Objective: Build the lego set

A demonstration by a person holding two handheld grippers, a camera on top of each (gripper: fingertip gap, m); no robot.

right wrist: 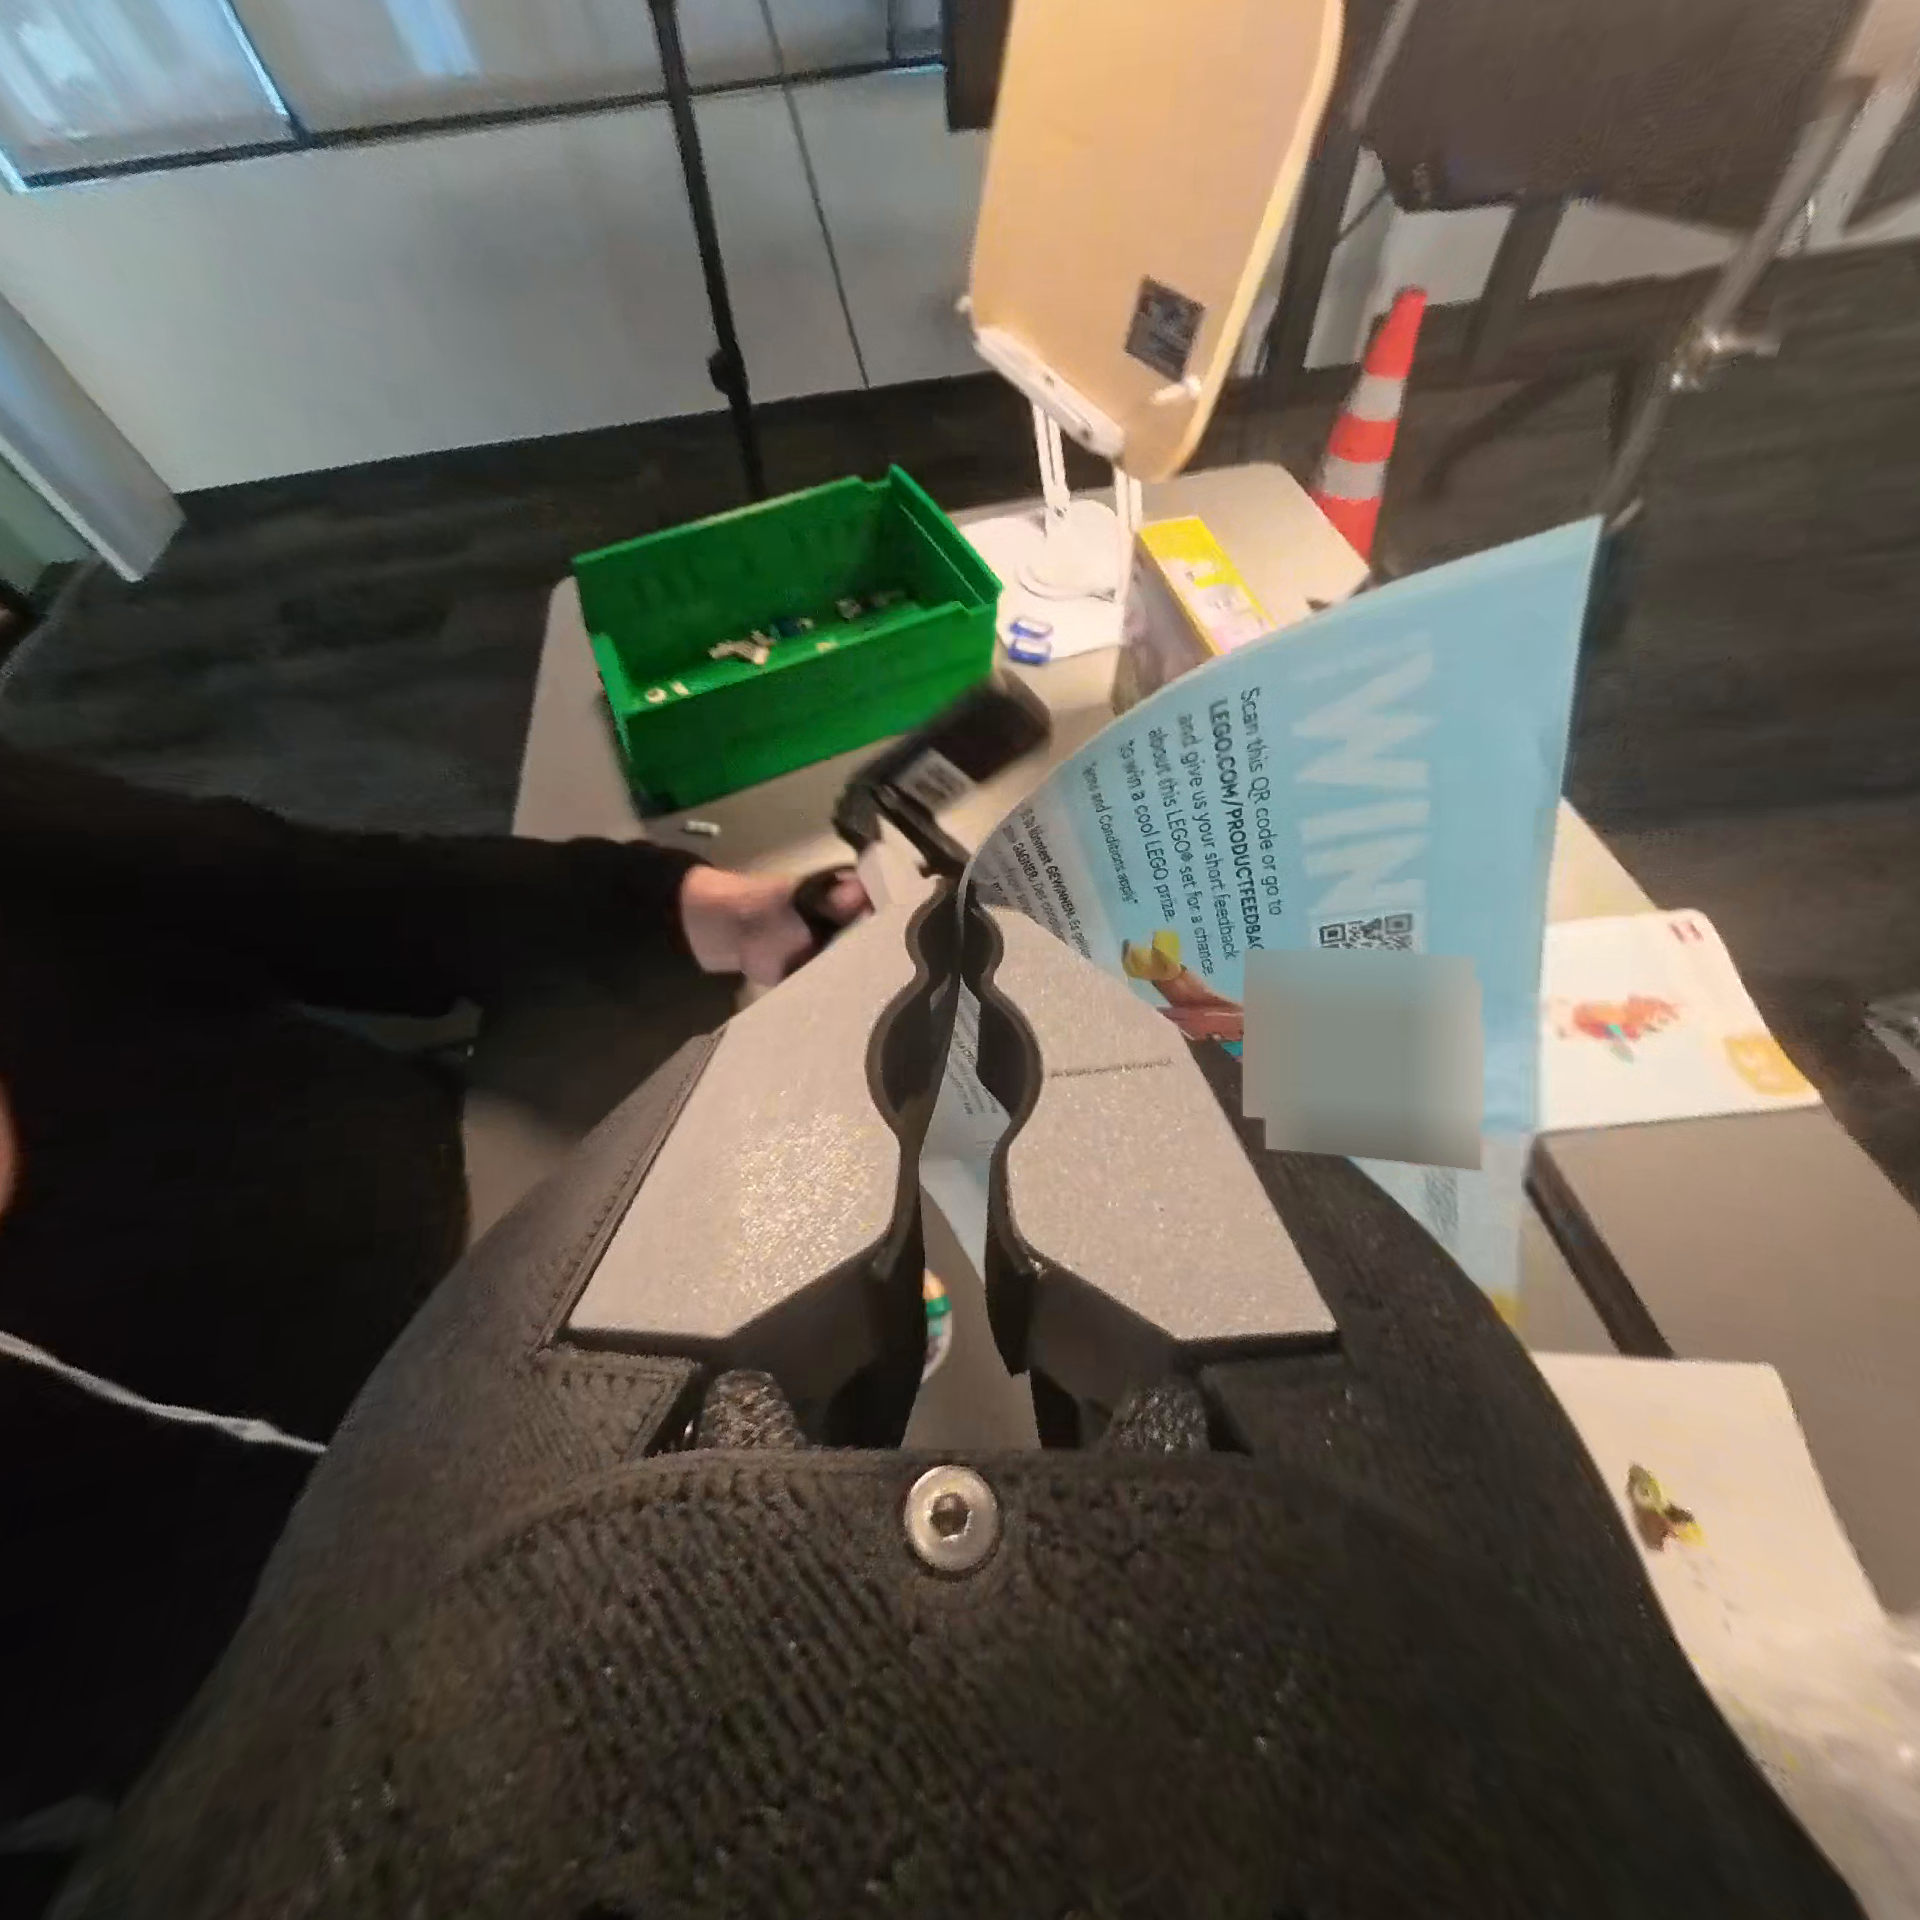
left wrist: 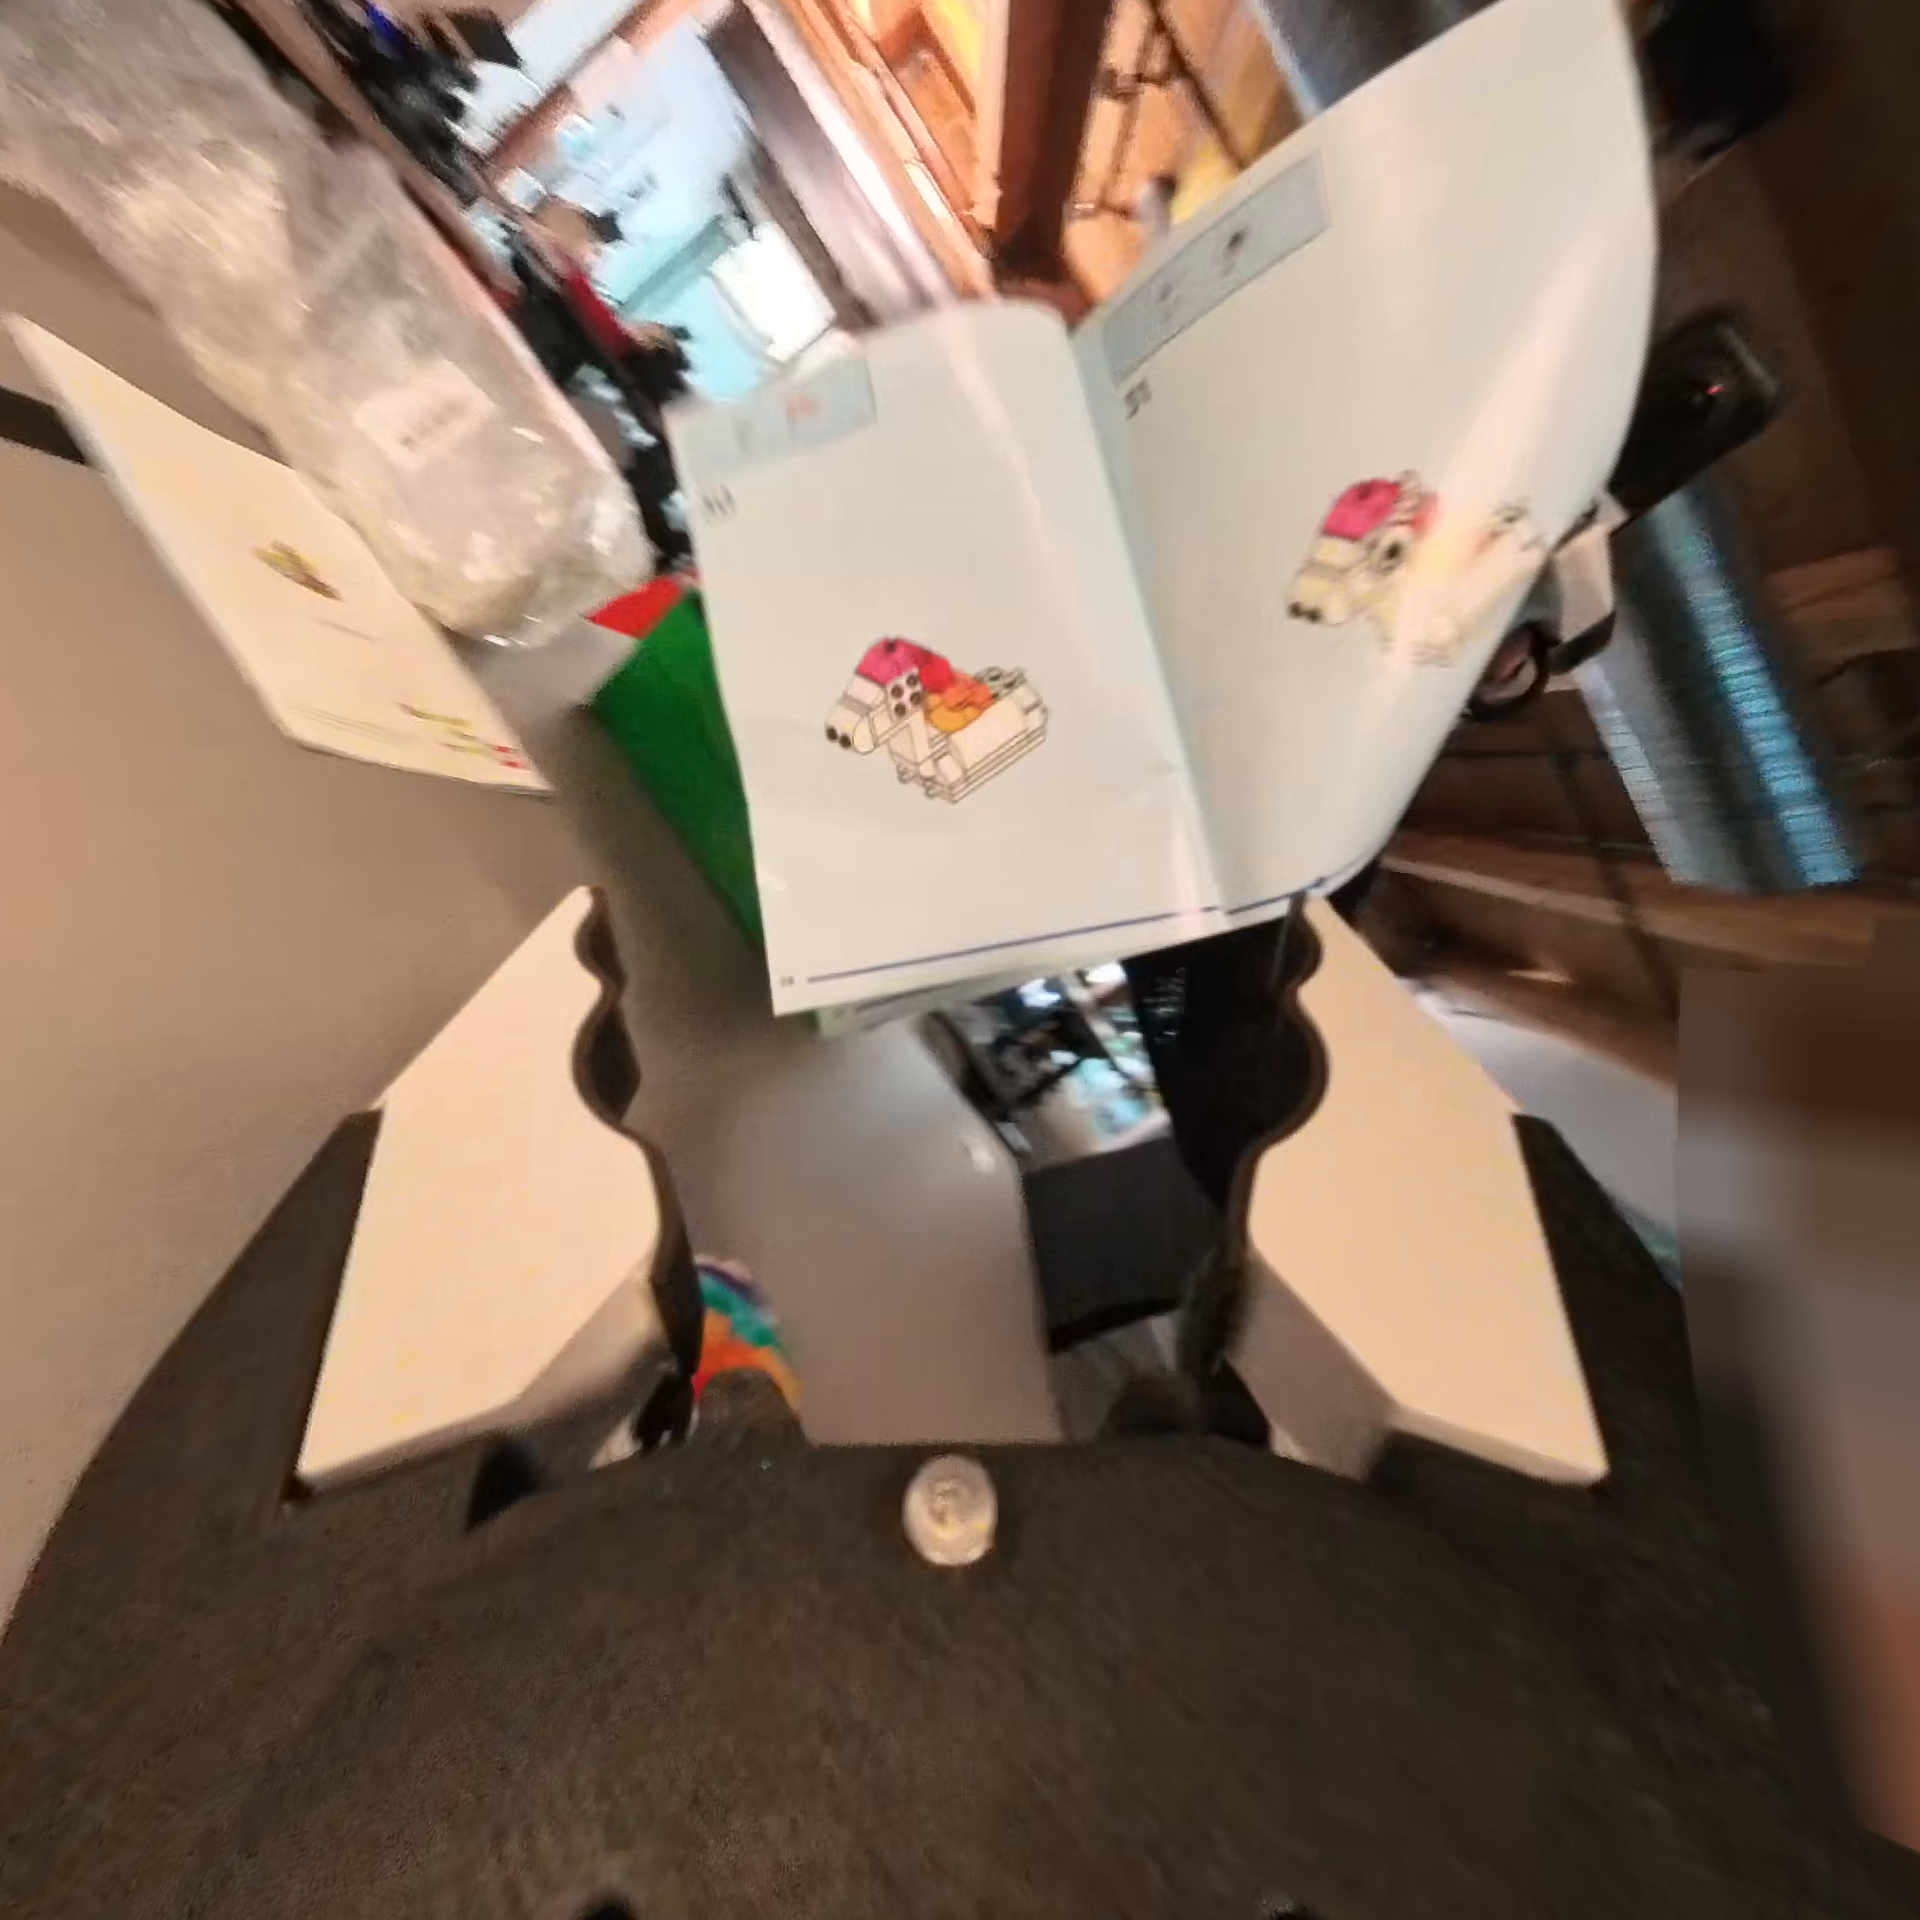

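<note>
The right hand-held gripper (right wrist: 951, 935) pinches the pale-blue paper instruction booklet (right wrist: 1351, 810) toward two o'clock, the left hand-held gripper (left wrist: 945, 997) spread empty; thin pages could slip or tear.

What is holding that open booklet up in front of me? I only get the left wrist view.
Observer: The right gripper does; its fingers are shut on the booklet at one edge.
Operator: Is anything in the green bin?
Observer: Yes, the bin holds a few small pieces on its floor.
Operator: Anything past the table?
Observer: An orange cone stands on the floor there.
</note>
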